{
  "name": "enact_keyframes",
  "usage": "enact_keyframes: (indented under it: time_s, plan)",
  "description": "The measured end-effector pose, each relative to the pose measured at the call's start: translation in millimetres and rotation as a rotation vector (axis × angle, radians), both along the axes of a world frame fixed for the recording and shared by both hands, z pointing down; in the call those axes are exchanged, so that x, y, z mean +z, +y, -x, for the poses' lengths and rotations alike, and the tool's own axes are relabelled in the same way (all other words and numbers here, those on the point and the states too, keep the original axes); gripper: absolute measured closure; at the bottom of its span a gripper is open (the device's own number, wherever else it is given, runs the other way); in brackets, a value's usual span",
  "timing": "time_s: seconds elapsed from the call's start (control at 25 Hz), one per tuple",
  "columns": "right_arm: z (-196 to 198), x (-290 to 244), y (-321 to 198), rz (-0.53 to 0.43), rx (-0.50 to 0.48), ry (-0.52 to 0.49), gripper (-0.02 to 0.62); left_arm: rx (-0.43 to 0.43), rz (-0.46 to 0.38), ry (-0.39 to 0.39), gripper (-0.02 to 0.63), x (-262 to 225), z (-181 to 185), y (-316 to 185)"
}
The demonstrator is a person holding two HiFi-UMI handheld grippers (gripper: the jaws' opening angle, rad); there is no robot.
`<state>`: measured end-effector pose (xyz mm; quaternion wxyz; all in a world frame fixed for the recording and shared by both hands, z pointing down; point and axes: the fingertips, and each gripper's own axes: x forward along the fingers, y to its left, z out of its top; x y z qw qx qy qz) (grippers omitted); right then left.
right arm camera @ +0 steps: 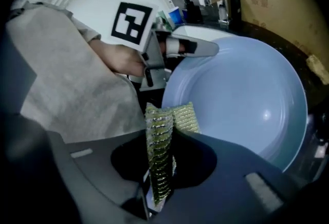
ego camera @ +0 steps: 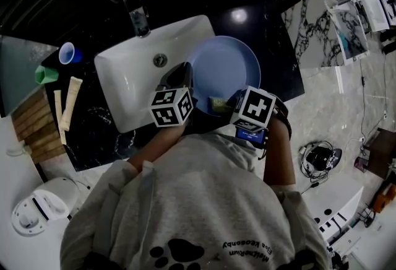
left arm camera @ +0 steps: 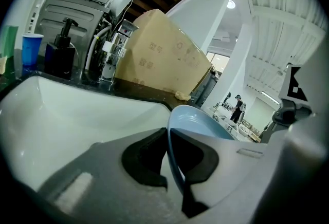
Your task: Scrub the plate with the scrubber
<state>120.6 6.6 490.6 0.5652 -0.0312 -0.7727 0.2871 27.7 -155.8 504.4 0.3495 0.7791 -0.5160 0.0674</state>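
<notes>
A pale blue plate (ego camera: 226,70) is held over the right end of the white sink (ego camera: 133,86). My left gripper (ego camera: 184,86) is shut on the plate's left rim; the thin rim (left arm camera: 172,153) runs edge-on between its jaws. My right gripper (ego camera: 228,103) is shut on a yellow-green scrubber (right arm camera: 159,151), folded between the jaws. The scrubber's free end (ego camera: 218,102) lies against the plate's near inner face (right arm camera: 241,94). In the right gripper view the left gripper (right arm camera: 193,49) shows clamped on the plate's far rim.
A tap (ego camera: 137,12) stands behind the sink on the black counter (ego camera: 99,126). A blue cup (ego camera: 68,52), a green cup (ego camera: 45,74) and two pale sticks (ego camera: 69,101) lie left. A cardboard box (left arm camera: 162,61) and a soap pump bottle (left arm camera: 60,53) sit behind the sink.
</notes>
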Motion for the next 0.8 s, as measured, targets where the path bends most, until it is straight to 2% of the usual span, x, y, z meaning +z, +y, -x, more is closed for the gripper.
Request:
enact_keyframes:
  time_s: [0.08, 0.16, 0.44, 0.56, 0.8]
  plan:
    - [8, -10, 5, 0.038, 0.008, -0.093, 0.523, 0.003, 0.007, 0.002, 0.588, 2, 1, 1]
    - [12, -18, 3, 0.038, 0.026, -0.15, 0.525, -0.001, 0.017, 0.007, 0.588, 4, 3, 2]
    - [21, -40, -31, -0.091, 0.052, -0.26, 0.527, -0.097, 0.047, 0.037, 0.589, 7, 33, 1]
    - [33, -44, -43, -0.138, 0.038, -0.296, 0.528, -0.147, 0.052, 0.047, 0.588, 5, 52, 1]
    - [67, -65, -61, -0.22, -0.005, -0.432, 0.528, -0.25, 0.069, 0.079, 0.588, 6, 95, 8]
